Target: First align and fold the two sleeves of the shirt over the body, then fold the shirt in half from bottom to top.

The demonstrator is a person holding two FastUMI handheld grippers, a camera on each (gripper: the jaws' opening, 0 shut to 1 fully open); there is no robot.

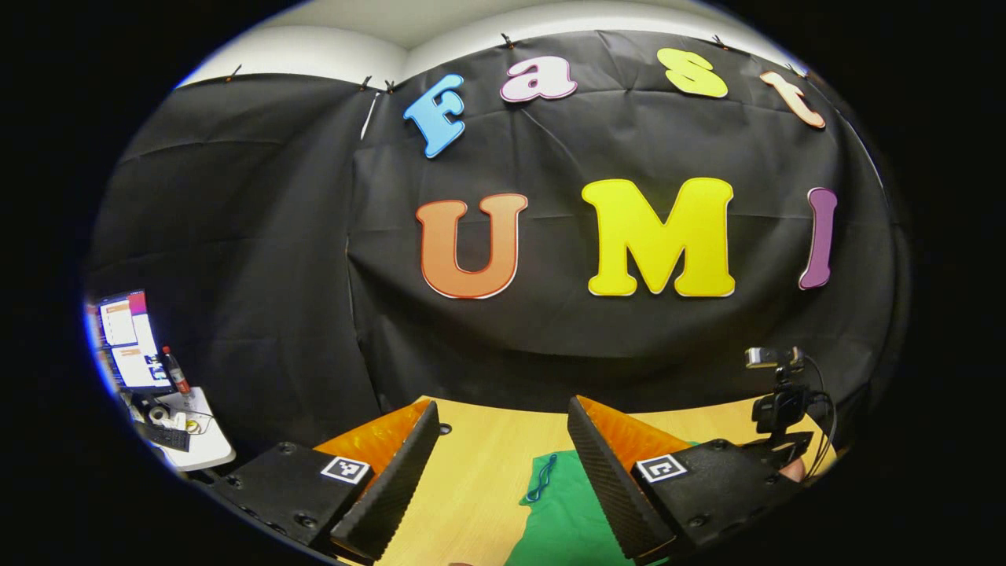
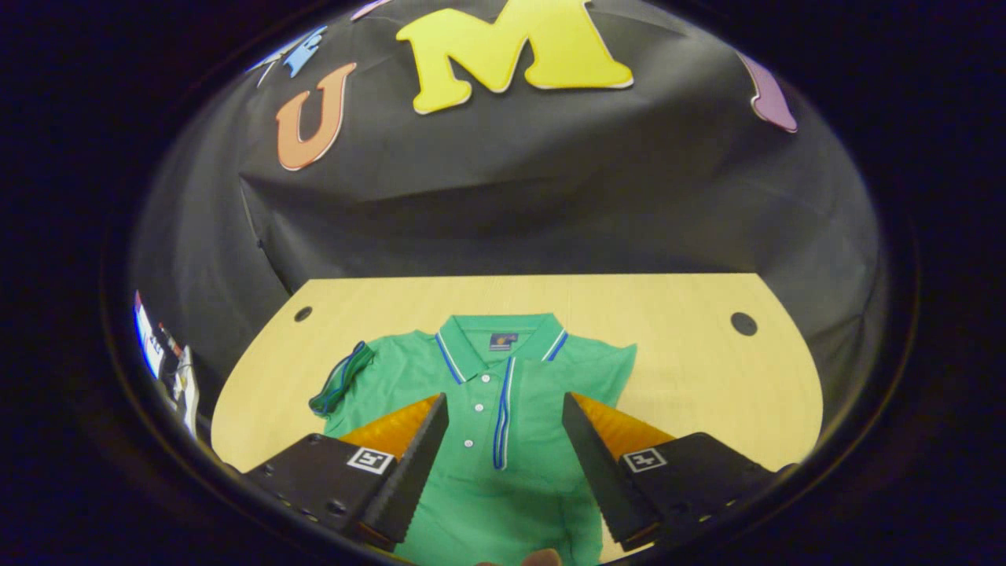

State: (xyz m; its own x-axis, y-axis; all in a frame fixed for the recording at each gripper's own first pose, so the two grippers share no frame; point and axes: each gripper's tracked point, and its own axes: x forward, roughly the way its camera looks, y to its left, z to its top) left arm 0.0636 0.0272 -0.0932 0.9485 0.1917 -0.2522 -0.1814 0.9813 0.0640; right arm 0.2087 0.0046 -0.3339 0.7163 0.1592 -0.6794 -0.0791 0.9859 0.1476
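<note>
On the wooden table (image 2: 692, 369) the green polo shirt (image 2: 503, 479) lies face up, collar toward the booth wall, hem toward you; it sits a bit left of the table's middle, so there's plenty of bare wood on its right side. Both sleeves look like they've already come in some: the right gripper view shows the one on the picture's left bunched into a curled roll (image 2: 339, 379) at the shoulder, and the other side ends in a fairly straight edge with no sleeve sticking out; I can't tell how neatly that one lies.

My read is the sleeve step isn't finished, since that rolled one needs flattening and squaring up over the body before you do the bottom-to-top fold; otherwise the lump gets trapped inside.

Your right gripper (image 2: 504, 440) hangs over the chest with its jaws spread wide, the button placket between them, nothing pinched. Your left gripper (image 1: 503, 472) is also wide open and empty, aimed mostly at the wall, with the shirt's edge and the blue-trimmed cuff (image 1: 542, 478) just below it.

So tip the left one down, pinch the cuff by its trim only, one layer; lay it flat and parallel to the placket; then take both hem corners together.
</note>
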